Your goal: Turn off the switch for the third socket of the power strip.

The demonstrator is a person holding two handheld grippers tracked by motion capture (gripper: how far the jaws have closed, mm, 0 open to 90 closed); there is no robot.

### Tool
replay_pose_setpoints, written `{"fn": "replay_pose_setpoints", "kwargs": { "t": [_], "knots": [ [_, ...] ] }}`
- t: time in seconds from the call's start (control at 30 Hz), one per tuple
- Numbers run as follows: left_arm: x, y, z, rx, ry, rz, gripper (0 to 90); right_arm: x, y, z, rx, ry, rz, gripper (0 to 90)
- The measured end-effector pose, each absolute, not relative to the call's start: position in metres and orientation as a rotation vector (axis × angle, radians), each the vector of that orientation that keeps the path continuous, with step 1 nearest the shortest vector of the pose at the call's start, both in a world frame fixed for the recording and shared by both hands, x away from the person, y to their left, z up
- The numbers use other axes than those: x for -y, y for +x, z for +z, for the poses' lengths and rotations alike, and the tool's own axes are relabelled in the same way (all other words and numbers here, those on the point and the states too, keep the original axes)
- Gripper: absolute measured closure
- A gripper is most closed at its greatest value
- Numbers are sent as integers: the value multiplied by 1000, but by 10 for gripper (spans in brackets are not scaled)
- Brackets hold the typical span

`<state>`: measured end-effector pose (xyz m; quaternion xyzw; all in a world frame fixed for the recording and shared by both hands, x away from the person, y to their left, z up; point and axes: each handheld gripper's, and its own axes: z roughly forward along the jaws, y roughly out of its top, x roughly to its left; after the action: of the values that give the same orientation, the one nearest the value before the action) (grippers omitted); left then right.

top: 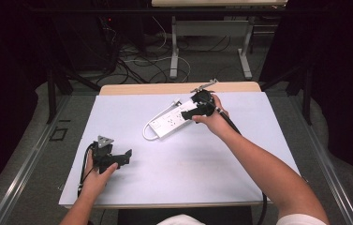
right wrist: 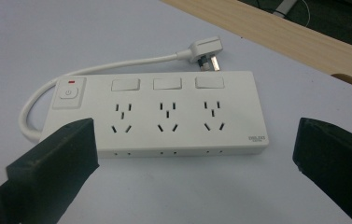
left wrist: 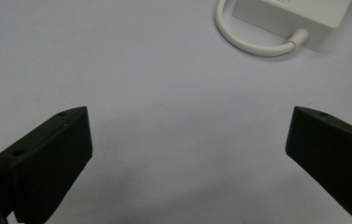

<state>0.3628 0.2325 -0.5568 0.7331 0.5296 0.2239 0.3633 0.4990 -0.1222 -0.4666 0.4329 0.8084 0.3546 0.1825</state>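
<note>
Smooth white plastic power strip [right wrist: 164, 114], prob. matt

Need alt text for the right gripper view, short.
A white power strip with three sockets and a power button lies on the pale table, between the right gripper's open black jaws. Its cord loops to a plug behind it.

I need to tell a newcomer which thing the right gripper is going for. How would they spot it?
On the white sheet covering the table, look toward the far side, just ahead of the right gripper. There lies a white power strip, with three socket groups, a row of switches and a short looped cord.
</note>
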Motion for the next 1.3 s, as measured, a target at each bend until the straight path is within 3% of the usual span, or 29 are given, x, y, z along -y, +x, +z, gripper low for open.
{"fn": "replay_pose_setpoints", "kwargs": {
  "t": [1.3],
  "knots": [
    [-233,362,-556,-1369,1892,574,7,195,425,-479,-2171,1260,1141,0]
  ]
}}
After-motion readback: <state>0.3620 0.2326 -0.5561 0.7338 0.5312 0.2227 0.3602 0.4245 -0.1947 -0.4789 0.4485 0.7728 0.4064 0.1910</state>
